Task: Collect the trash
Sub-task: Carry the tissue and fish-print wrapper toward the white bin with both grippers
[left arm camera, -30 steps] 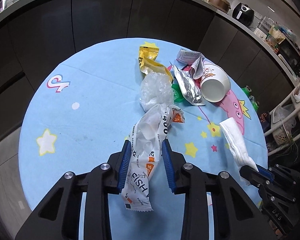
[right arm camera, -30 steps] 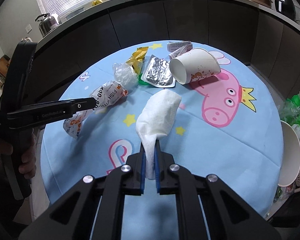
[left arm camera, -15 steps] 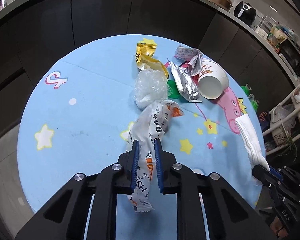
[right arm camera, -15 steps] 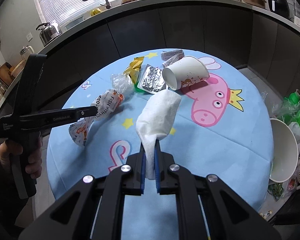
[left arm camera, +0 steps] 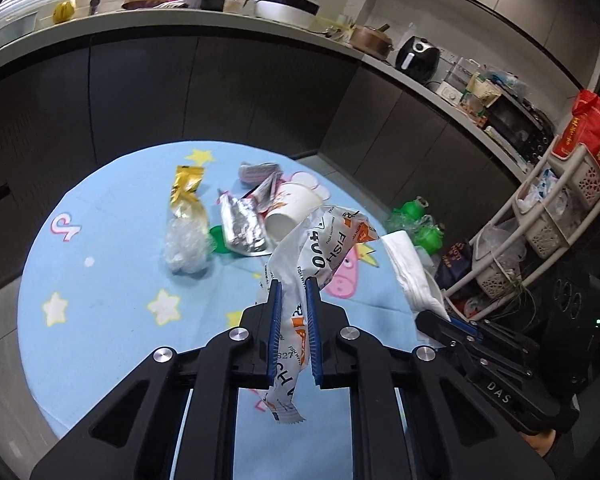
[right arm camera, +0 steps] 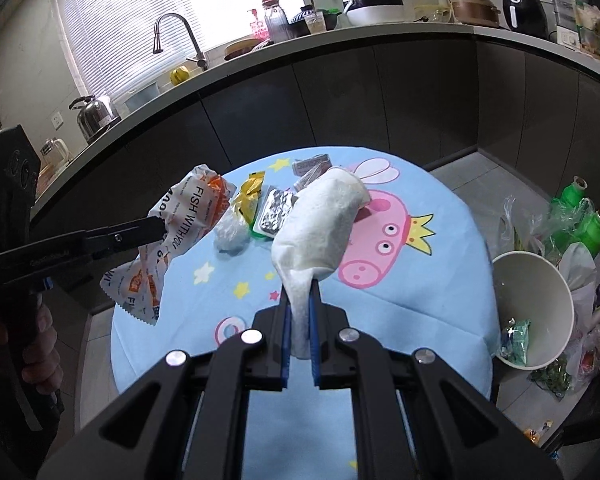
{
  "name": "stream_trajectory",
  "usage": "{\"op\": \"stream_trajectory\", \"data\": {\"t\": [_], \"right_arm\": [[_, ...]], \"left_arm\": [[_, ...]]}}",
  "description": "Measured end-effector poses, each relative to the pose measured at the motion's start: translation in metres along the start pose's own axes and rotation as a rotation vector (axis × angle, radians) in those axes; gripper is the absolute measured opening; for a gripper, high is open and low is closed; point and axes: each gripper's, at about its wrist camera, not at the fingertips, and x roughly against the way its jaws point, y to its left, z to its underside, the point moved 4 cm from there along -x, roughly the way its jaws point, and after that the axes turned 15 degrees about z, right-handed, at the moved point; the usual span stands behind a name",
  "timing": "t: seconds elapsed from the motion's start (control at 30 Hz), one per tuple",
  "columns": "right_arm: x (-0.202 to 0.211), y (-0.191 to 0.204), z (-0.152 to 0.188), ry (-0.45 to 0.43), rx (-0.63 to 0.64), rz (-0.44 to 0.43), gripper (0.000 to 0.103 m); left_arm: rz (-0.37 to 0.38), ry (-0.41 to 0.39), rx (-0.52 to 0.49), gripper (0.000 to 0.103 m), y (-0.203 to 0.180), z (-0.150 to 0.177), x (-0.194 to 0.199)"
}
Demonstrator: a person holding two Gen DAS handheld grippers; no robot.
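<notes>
My left gripper (left arm camera: pixel 292 286) is shut on a white and orange fish snack wrapper (left arm camera: pixel 316 252) and holds it up above the blue round table (left arm camera: pixel 100 288). The wrapper also shows in the right wrist view (right arm camera: pixel 188 216). My right gripper (right arm camera: pixel 300 292) is shut on a white paper towel (right arm camera: pixel 320 232), lifted above the table; the towel also shows in the left wrist view (left arm camera: pixel 412 272). On the table lie a yellow wrapper (left arm camera: pixel 186 196), a clear plastic wad (left arm camera: pixel 186 248), a foil pouch (left arm camera: pixel 242 226) and a tipped paper cup (left arm camera: pixel 292 210).
A white trash bin (right arm camera: pixel 536 304) with some trash inside stands on the floor right of the table. Green bottles (right arm camera: pixel 588 220) and bags lie beside it. A white basket rack (left arm camera: pixel 552 216) stands further right. Dark kitchen cabinets (left arm camera: pixel 220 88) curve behind the table.
Both grippers have risen well above the table with their loads. The fish wrapper has left the table surface and now hangs from the left gripper. The bin has come more into view.
</notes>
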Motion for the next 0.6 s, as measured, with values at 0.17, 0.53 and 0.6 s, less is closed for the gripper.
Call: {"op": "stream_trajectory", "data": {"t": [0.17,0.53,0.6], "right_arm": [[0.015,-0.038,-0.007,-0.039,-0.051,0.046,0.009],[0.017,-0.144,0.009,-0.037,-0.212,0.181,0.009],[0.014,-0.162,0.015,-0.030,-0.235,0.199,0.009]], "left_arm": [[0.092,0.012,-0.063,0.011,-0.052,-0.015,-0.020],[0.224,0.119,-0.184,0.011,-0.141,-0.027,-0.109],[0.238,0.140,-0.199,0.011,-0.153,-0.028,-0.126]]}}
